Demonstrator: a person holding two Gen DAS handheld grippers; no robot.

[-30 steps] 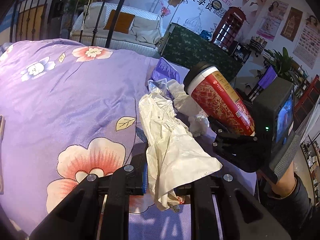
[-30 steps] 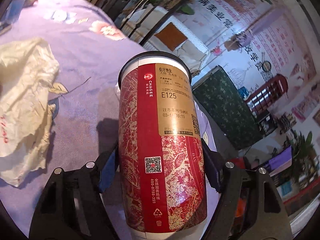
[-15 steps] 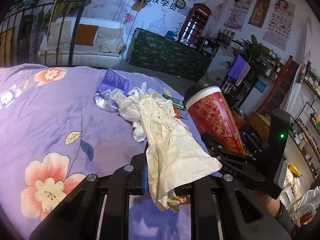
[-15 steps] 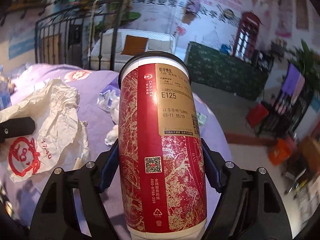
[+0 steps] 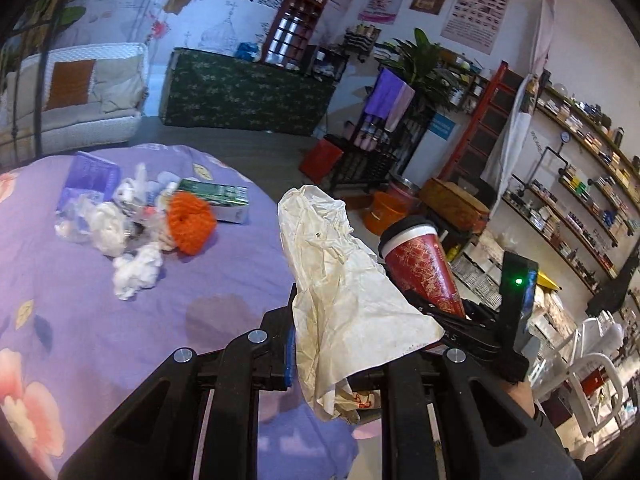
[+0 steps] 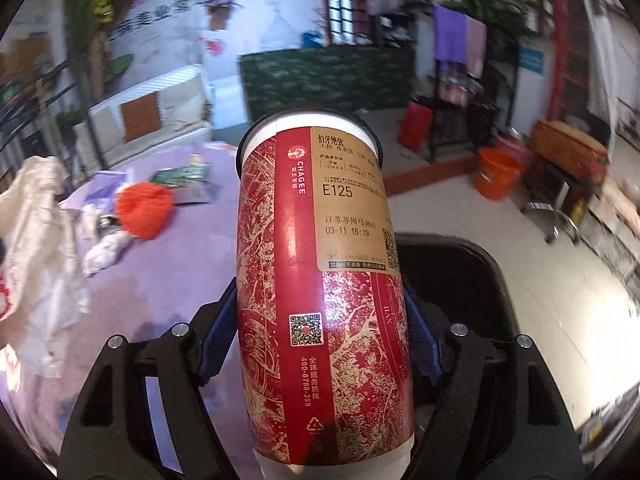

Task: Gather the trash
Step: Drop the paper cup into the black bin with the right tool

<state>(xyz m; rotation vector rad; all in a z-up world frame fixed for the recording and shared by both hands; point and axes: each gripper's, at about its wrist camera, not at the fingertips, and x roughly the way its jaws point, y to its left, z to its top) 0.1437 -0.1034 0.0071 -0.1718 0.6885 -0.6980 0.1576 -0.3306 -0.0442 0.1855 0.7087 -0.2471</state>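
Red-and-gold cup (image 6: 320, 288) with a black lid, gripped around its body by the right tool (image 6: 320, 344), blue pads pressing both sides; the cup points forward and slightly up along the fingers, label reading E125 facing the camera. Under and behind the cup sits a black bin (image 6: 472, 264), its rim showing to the right of the cup. In the left view the right tool (image 5: 436, 312) shows at lower right, tilted up and to the left with the cup (image 5: 420, 268) leaning that way, a green light on its body, and the person's hand (image 5: 520, 396) just below it. Left tool (image 5: 344, 356) is clamped on a crumpled cream bag (image 5: 344, 296), which sticks up and forward from between the fingers, red print at its lower edge; the same bag (image 6: 36, 264) sits at the left edge of the right view. Both tools are held side by side, near each other, over the edge of the purple floral bed (image 5: 120, 312). Left on the bed, well apart from the tools: white tissue wads (image 5: 136, 268), an orange knit ball (image 5: 191, 222), a green box (image 5: 216, 196), a purple pack (image 5: 90, 174). On the floor beyond, an orange bucket (image 6: 496, 172).
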